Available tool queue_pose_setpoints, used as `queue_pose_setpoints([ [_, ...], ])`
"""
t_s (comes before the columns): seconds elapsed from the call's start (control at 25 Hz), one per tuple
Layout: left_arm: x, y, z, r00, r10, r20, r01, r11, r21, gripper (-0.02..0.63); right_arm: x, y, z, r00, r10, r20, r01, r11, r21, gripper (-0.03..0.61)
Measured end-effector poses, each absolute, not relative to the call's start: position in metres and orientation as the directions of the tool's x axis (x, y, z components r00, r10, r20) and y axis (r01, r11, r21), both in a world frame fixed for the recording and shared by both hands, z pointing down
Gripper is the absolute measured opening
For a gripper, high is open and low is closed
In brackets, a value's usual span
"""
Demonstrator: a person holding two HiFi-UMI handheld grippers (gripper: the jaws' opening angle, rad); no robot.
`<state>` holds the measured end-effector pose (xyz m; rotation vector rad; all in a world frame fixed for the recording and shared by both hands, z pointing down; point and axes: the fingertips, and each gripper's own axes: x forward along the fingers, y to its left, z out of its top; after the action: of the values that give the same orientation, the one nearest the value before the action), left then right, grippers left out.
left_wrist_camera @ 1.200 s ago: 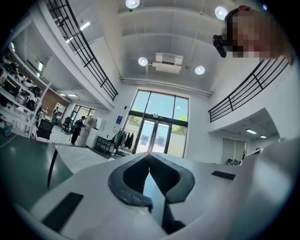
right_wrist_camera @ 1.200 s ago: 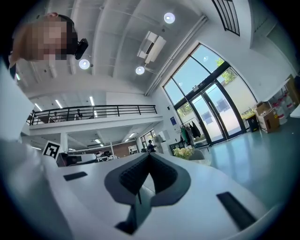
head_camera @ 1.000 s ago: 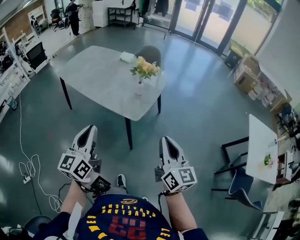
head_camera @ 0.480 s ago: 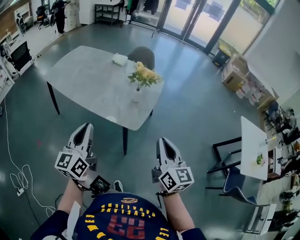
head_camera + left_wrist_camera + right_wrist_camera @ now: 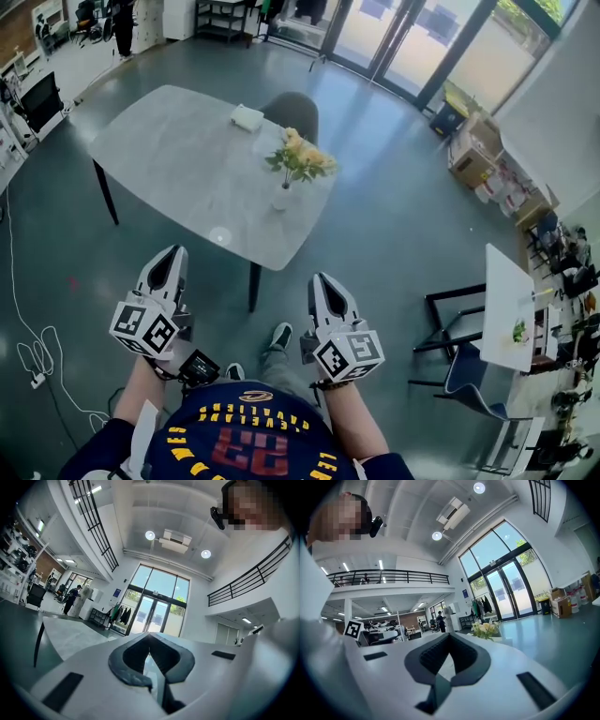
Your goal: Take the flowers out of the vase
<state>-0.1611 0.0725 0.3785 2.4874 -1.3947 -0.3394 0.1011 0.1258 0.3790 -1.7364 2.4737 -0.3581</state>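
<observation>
A bunch of yellow flowers (image 5: pixel 302 160) with green leaves stands in a small white vase (image 5: pixel 282 198) near the right edge of a grey table (image 5: pixel 169 164). The flowers (image 5: pixel 484 628) also show far ahead in the right gripper view. My left gripper (image 5: pixel 171 262) and right gripper (image 5: pixel 319 285) are both shut and empty, held level over the floor, well short of the table's near edge. A person's forearms hold them.
A grey chair (image 5: pixel 292 110) stands behind the table, and a white box (image 5: pixel 247 116) lies on its far side. A second table (image 5: pixel 511 309) with a dark chair (image 5: pixel 459 323) is at the right. Cardboard boxes (image 5: pixel 478 155) line the right wall. A cable (image 5: pixel 37 352) trails on the floor at left.
The table with the vase has come closer and shifted slightly right in the head view as I walk toward it. Both grippers stay shut, held in front of me.
</observation>
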Motion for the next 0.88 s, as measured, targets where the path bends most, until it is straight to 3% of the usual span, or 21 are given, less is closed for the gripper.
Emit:
queue_pose_setpoints([
  [0.44,-0.183,0.013,0.37,0.377,-0.925,-0.045,-0.874,-0.372,0.314,0.003,0.075,0.018,0.384,-0.501,-0.865,0.015,-0.826,0.472,-0.308,0.008],
  [0.88,-0.115,-0.057,0.359,0.362,-0.932,-0.005,-0.891,-0.348,0.292,0.003,0.14,-0.062,0.379,-0.517,-0.856,0.007,-0.803,0.482,-0.351,0.008],
])
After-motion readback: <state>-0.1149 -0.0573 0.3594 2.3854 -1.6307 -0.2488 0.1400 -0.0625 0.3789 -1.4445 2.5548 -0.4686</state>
